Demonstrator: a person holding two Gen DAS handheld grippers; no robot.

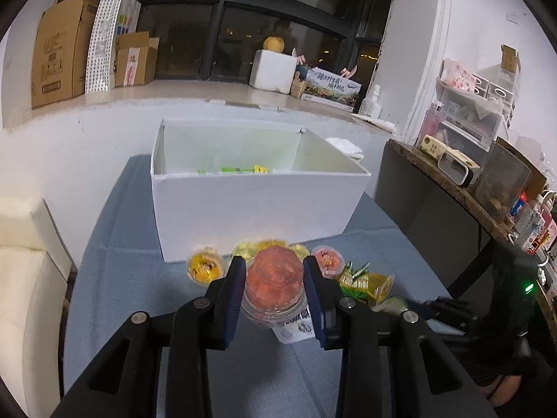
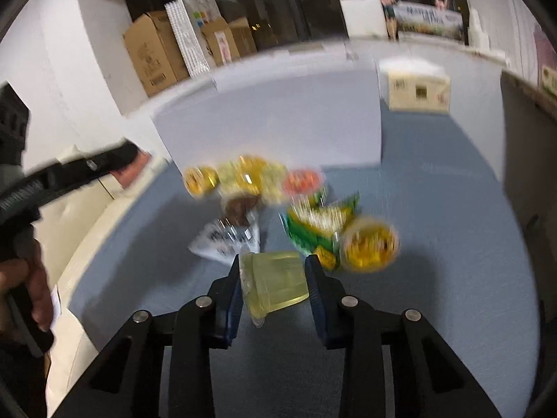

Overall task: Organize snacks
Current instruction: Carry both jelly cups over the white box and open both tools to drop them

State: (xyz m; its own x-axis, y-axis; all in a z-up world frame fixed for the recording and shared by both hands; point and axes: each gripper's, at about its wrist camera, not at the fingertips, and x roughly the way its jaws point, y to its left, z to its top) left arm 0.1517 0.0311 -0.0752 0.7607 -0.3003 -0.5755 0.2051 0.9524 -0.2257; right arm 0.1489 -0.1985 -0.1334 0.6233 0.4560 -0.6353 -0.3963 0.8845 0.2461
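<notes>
The left gripper (image 1: pixel 273 280) is clenched on a red jelly cup (image 1: pixel 275 284), its blue pads pressed against both sides of the cup above the blue tablecloth (image 1: pixel 122 261). At twelve o'clock from it stands the white box (image 1: pixel 257 205), open at the top, with green and yellow packets showing inside. Along the box's near wall lie loose snacks: an orange jelly cup (image 1: pixel 205 267) at ten o'clock, a small red cup (image 1: pixel 327 259) and green wrapped sweets (image 1: pixel 355 278) at two o'clock. The right gripper (image 2: pixel 273 278) has a pale yellow jelly cup (image 2: pixel 275 287) between its fingers; the view is blurred, but the pads seem to touch it on both sides.
</notes>
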